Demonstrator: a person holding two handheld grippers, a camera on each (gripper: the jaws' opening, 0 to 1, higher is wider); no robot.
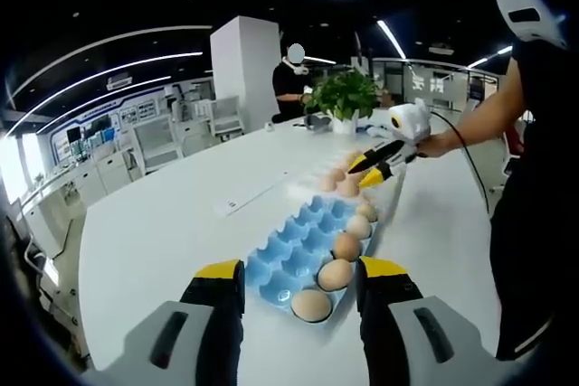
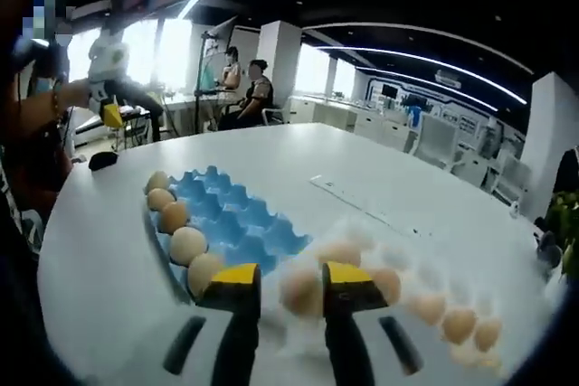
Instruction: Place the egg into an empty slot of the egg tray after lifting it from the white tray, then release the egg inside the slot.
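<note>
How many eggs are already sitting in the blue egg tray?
5. In the left gripper view they line the blue egg tray along its right side: nearest egg, then, and the farthest. The right gripper may hide others beyond.

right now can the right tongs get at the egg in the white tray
Probably yes. The right tongs already straddle a tan egg sitting in the white tray, jaws open on either side, with nothing between them and it. Motion blur hides whether the pads touch it yet.
</note>
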